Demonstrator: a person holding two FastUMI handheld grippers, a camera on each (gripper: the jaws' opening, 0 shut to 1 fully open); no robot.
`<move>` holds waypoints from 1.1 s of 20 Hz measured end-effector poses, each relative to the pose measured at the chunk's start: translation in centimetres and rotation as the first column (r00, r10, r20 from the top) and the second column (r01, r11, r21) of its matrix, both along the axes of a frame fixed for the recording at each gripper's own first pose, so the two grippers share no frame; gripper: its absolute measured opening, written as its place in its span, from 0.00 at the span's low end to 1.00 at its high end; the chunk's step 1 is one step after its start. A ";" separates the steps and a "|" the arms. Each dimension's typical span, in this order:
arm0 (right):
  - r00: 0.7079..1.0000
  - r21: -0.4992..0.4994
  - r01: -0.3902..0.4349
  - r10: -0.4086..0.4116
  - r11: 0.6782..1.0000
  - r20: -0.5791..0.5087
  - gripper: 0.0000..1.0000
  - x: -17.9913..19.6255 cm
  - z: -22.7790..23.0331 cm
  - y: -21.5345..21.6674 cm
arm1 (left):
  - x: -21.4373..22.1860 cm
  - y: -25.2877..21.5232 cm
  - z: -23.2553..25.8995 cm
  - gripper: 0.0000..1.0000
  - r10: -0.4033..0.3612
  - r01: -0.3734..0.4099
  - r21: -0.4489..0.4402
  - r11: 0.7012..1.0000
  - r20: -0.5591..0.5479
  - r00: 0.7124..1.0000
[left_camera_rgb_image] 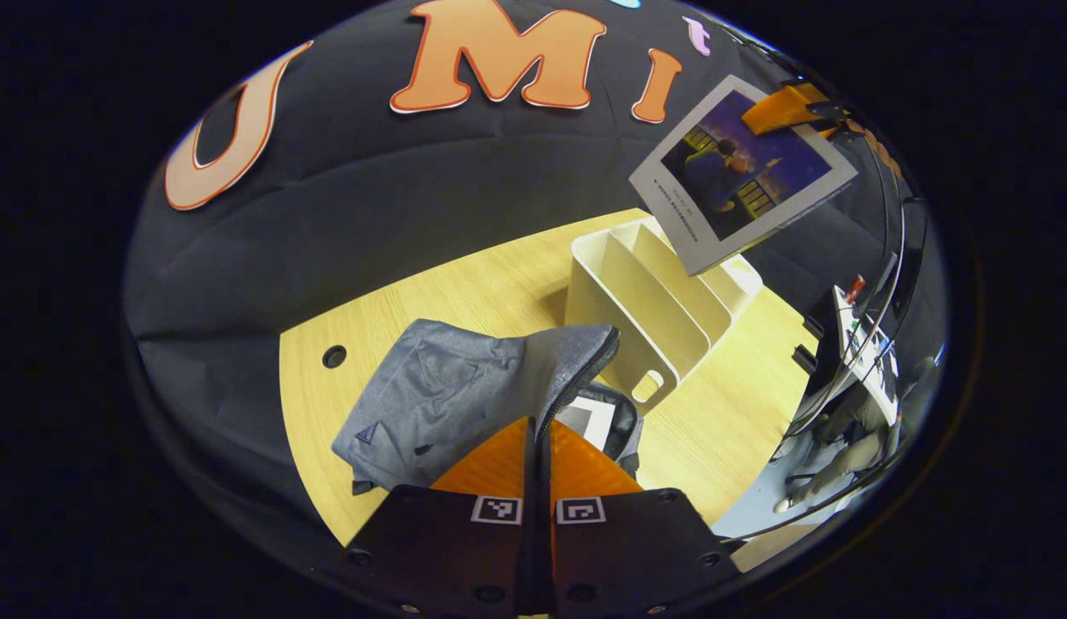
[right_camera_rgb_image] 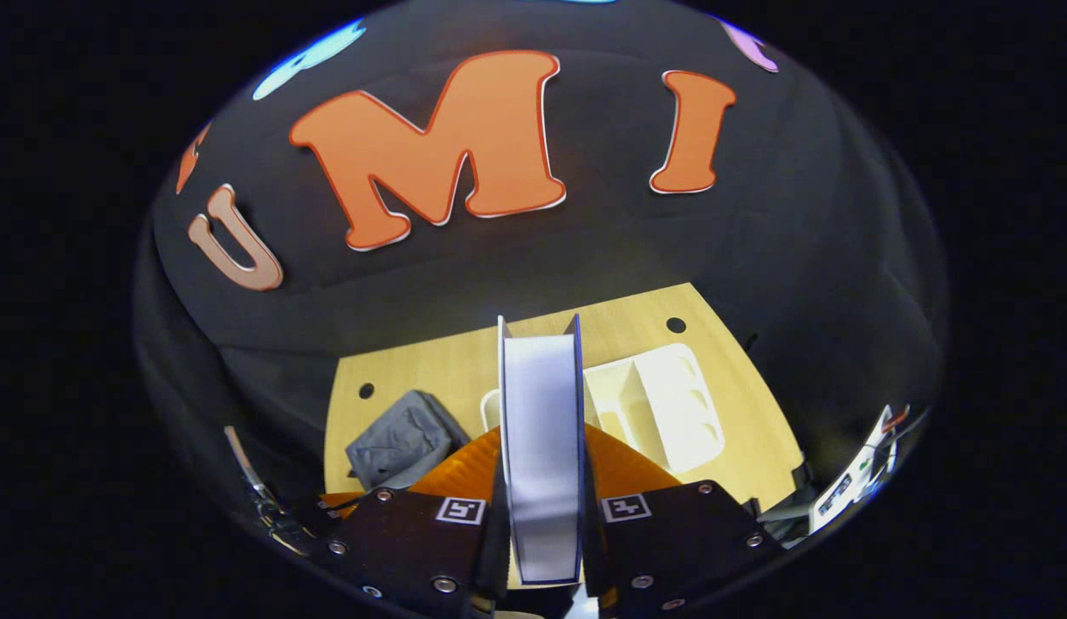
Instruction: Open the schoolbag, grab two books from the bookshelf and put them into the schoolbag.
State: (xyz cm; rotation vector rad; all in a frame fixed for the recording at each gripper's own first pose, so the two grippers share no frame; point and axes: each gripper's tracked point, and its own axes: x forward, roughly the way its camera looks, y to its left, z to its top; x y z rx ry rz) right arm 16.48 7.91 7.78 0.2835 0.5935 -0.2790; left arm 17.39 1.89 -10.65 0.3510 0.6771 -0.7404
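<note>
Right now my left gripper (left_camera_rgb_image: 539,447) is pinched nearly shut on the edge of the schoolbag's flap (left_camera_rgb_image: 576,365), fingers w/ only a thin slit between them and the zipper edge running into that slit. It holds the flap lifted, so the grey schoolbag (left_camera_rgb_image: 430,404) gapes open on the wooden table (left_camera_rgb_image: 464,284). Inside the opening, just past my fingertips, sits sth pale w/ a dark border; can't tell what it is, most of it is hidden behind the flap and my fingers.

My right gripper (right_camera_rgb_image: 542,456) is clamped on a book (right_camera_rgb_image: 542,447), both fingers pressing its covers, page block facing the camera, book upright betw. them. In the left gripper view the same book (left_camera_rgb_image: 739,172) hangs in the air above the bookshelf (left_camera_rgb_image: 662,301), tilted, cover w/ a dark blue picture and grey margin, right gripper (left_camera_rgb_image: 787,107) gripping its top corner; that gripper is cut off at the view's edge.

Bookshelf is a cream slotted rack, on the table just beside the bag. In the right gripper view the book blocks part of the bookshelf (right_camera_rgb_image: 671,404) and the schoolbag (right_camera_rgb_image: 404,443) lies well left of it, its lower part hidden by my finger.
</note>
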 end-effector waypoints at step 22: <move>0.989 0.809 0.038 -0.141 0.586 0.055 0.33 -2.1 -24.2 15.3 | 2.4 1.8 3.4 0.05 -0.014 0.007 0.075 0.997 0.094 0.995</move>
